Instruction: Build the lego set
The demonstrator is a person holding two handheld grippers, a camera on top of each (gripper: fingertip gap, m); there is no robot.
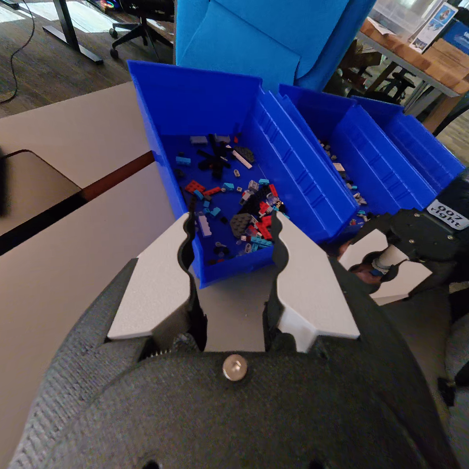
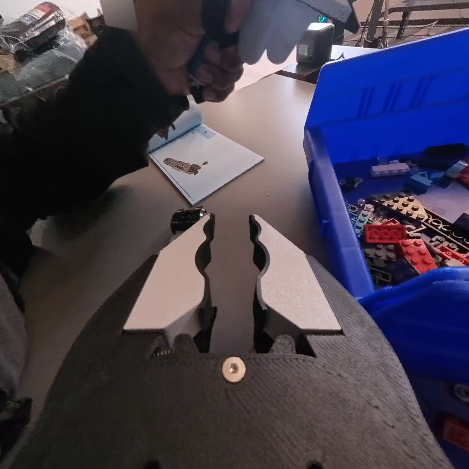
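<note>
Grey tabletop (image 2: 266, 121), office behind. Left gripper (image 1: 232, 223) parted and empty, tips over the near end of the blue bin (image 1: 299, 162); loose lego bricks (image 1: 256, 210) lie straight ahead, below. Right gripper (image 2: 231, 220) also parted, empty, bin to its right; left is nearer.

Left tongs (image 1: 232, 215): jaws parted wide, nothing between them, pitched forward and downward. Right tongs (image 2: 231, 215): jaws parted, nothing held, angled low. A hand (image 2: 193, 50) in a dark sleeve grips the left unit's handle, seen in the right wrist view.
</note>
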